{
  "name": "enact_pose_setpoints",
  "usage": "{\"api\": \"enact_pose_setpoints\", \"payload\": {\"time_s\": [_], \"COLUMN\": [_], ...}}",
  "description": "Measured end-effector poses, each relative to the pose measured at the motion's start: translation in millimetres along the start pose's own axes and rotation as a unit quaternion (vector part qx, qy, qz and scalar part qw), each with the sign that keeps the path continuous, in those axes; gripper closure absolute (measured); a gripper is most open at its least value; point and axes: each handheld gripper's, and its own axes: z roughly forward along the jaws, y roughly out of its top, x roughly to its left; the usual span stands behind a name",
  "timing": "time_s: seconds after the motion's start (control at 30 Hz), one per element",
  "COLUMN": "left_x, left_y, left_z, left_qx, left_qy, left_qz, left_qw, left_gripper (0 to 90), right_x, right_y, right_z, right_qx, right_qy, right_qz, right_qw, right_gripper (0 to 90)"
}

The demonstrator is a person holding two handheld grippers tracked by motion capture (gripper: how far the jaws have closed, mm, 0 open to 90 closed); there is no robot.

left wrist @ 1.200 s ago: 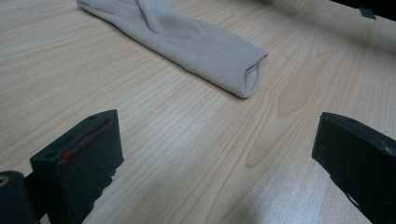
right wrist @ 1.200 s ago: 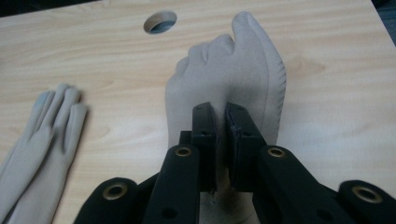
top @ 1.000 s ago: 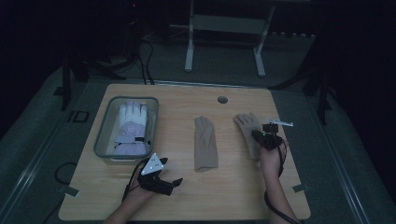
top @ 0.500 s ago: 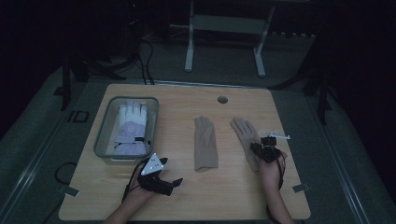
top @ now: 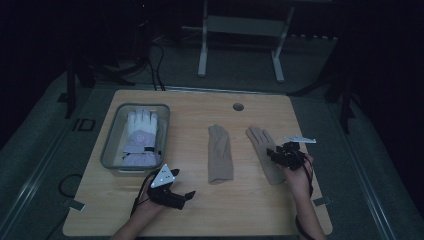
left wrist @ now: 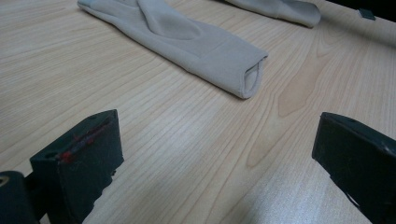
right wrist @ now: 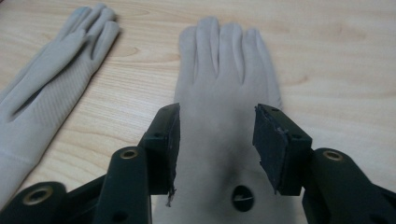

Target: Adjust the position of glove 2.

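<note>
Darkness surrounds the pale wooden counter, with a metal stand's legs and some cables on the floor behind it. On the counter's right part lies a beige glove, flat, fingers pointing away from the person. The right tool hangs directly over the palm of this glove; in the right gripper view its two black jaws stand apart, one over each edge of the palm, with the cloth between them and a small dark round mark on the cloth just below. Whether the jaw tips touch the fabric is hard to tell in this dim light.

Just to the left lies a second beige glove, also flat, apart from the first, its open cuff toward the person. The left tool rests low near the counter's front edge, its jaws wide apart with nothing but bare wood between them; in its own view the second glove's cuff lies ahead, well short of the jaws.

Farther left stands a clear rectangular bin holding a white padded glove.
</note>
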Motion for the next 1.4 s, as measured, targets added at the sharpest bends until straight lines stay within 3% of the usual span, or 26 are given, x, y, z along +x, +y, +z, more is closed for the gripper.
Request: {"api": "enact_pose_setpoints", "payload": {"time_s": [0.3, 0.7, 0.83, 1.0, 1.1, 1.23, 1.4], "left_x": [0.1, 0.3, -0.1, -0.1, -0.5, -0.3, 0.0], "left_y": [0.2, 0.2, 0.1, 0.2, 0.2, 0.0, 0.2], "left_z": [0.4, 0.6, 0.7, 0.6, 0.5, 0.1, 0.6], "left_qx": [0.001, 0.000, 0.001, 0.002, 0.002, 0.001, 0.002], "left_qy": [-0.001, -0.002, -0.002, -0.002, -0.002, -0.002, -0.002], "left_qz": [0.000, -0.001, -0.001, 0.001, 0.003, 0.002, 0.000], "left_qw": [1.0000, 1.0000, 1.0000, 1.0000, 1.0000, 1.0000, 1.0000], "left_gripper": [1.9, 1.9, 1.9, 1.9, 1.9, 1.9, 1.9], "right_x": [-17.2, -24.1, -24.0, -17.9, -16.3, -14.9, -11.1], "right_y": [9.7, 6.6, -3.5, -8.5, -8.9, -8.4, -4.9], "right_z": [-4.7, 24.8, 41.4, 43.2, 42.0, 41.0, 37.3], "right_qx": [0.009, 0.041, 0.052, 0.041, 0.039, 0.038, 0.033], "right_qy": [0.010, 0.009, 0.026, 0.005, -0.005, -0.032, -0.038], "right_qz": [-0.041, -0.068, -0.068, -0.085, -0.075, -0.043, -0.004], "right_qw": [0.9991, 0.9968, 0.9960, 0.9955, 0.9964, 0.9978, 0.9987], "right_gripper": [48.6, 44.5, 41.7, 46.4, 58.4, 76.0, 79.0]}}
